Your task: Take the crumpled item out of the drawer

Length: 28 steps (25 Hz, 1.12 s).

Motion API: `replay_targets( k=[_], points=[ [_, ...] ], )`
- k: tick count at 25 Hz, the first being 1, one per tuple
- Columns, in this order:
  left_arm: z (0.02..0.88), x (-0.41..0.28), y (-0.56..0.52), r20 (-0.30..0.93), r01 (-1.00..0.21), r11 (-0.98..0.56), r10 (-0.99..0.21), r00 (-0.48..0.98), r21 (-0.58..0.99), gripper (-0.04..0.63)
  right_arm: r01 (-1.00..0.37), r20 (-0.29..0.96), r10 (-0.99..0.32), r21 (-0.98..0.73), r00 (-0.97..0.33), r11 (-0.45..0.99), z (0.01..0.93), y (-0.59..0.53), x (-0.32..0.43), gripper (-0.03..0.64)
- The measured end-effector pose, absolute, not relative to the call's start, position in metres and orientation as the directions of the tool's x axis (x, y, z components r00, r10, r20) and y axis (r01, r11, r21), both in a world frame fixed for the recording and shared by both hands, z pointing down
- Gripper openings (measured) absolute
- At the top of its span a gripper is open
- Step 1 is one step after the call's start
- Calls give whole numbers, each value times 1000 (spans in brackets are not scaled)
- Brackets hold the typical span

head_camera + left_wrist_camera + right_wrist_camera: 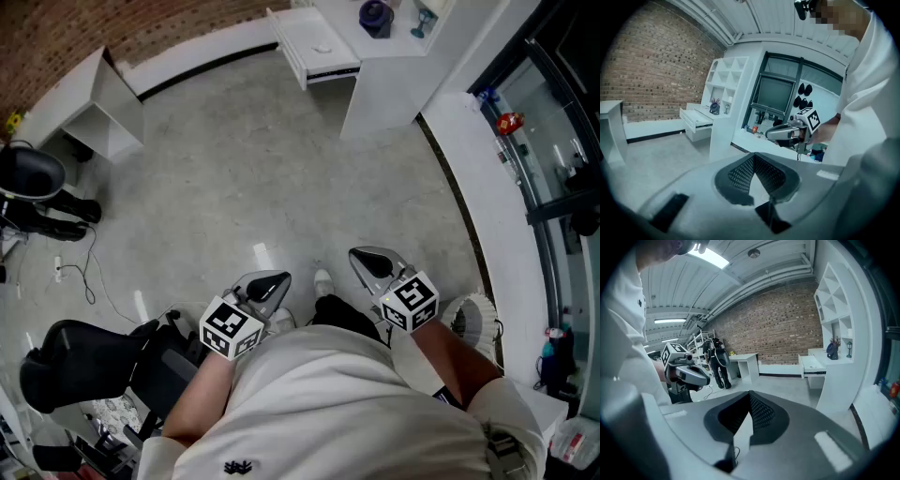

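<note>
Evidently both hand-held grippers [279,279] [359,256] sit closed, empty.

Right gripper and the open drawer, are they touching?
Apart. The head view shows the right gripper low in the picture, with a long stretch of floor between it and the drawer.

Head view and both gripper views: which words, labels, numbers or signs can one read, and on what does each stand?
No readable text anywhere.
Left cube: black-and-white square pattern, no letters.
Right cube: the same kind of pattern.
Shirt emblem: small dark mark, too small to read.
</note>
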<state>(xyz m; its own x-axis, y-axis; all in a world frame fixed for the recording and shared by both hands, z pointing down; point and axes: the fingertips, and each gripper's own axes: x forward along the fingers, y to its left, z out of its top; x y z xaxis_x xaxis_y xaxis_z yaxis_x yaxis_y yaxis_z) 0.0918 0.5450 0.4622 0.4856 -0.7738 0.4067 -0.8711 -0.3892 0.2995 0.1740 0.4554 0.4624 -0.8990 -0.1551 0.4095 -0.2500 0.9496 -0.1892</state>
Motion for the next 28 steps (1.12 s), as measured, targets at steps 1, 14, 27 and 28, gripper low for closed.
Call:
replay_targets(
  k=[1, 14, 27, 28],
  points=[
    [461, 92, 535, 408, -871, -390, -773, 486, 299, 6, -245, 408, -150, -192, -900, 950, 462, 446, 173, 11],
    [448, 85, 381, 428, -897, -358, -790, 439, 259, 78, -207, 401, -97, -240, -911, 948, 472, 322, 181, 11],
    [468, -30, 212, 435, -882, -407, -767, 472, 239, 308, -293, 437, -172, -227, -883, 929, 487, 212, 108, 14],
    [468, -43, 197, 434, -877, -420, -762, 481, 236, 308, -309, 441, -187, -225, -878, 924, 486, 202, 98, 14]
  ],
)
